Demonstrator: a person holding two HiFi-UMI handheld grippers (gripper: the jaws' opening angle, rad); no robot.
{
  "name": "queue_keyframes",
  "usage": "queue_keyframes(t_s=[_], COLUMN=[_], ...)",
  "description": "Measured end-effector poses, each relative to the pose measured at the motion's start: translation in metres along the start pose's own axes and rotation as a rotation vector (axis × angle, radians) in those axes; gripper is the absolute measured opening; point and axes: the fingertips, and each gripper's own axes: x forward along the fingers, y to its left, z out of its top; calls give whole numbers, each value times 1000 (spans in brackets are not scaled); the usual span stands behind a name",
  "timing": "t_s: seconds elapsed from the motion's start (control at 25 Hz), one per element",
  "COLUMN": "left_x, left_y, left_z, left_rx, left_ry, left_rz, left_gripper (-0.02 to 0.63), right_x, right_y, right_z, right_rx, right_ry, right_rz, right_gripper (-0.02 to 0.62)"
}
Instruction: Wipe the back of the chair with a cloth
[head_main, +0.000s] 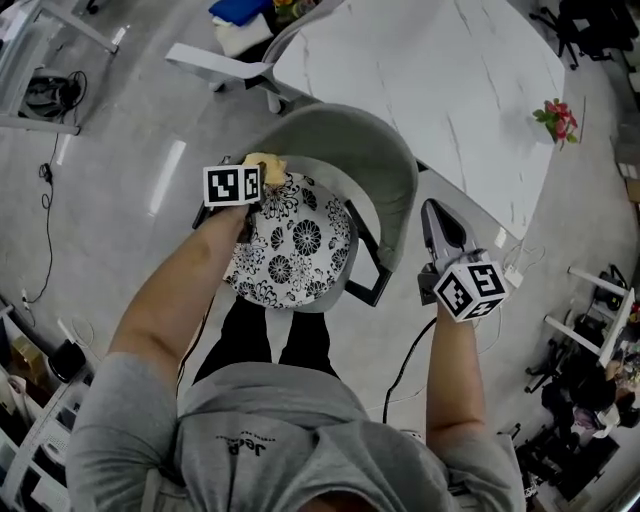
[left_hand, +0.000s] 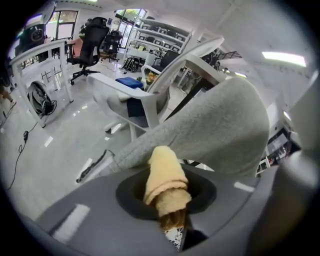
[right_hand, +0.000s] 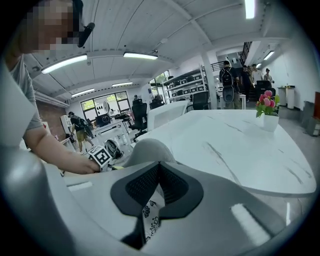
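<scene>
The yellow cloth (head_main: 268, 166) was seen clamped between the jaws of the left gripper (head_main: 258, 178) and laid against the left end of the grey chair back (head_main: 375, 150), while the right gripper (head_main: 435, 215) was held with its jaws together and empty, just beside the back's right end.

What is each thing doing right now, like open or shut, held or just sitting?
Left hand-held gripper: shut on the yellow cloth.
Right hand-held gripper: shut, holding nothing.
Yellow cloth: bunched, pinched in the jaws, tip at the chair back.
Cushion: lying flat, the chair back curving round it.
Flowers: standing upright on the table.
</scene>
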Motion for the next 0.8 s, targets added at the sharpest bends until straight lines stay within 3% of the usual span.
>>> queue_keyframes(t_s=[0.4, 0.8], left_x=[33, 74], left_y=[-32, -123], left_z=[18, 24], left_rx=[64, 376], left_ry=[64, 142], left_rz=[-26, -71], left_gripper=[124, 124], right_x=[-9, -46], right_y=[-30, -88], right_z=[0, -21], right_rx=[27, 75], right_ry=[-10, -18], right_rz=[-71, -156], right_gripper=[3, 3])
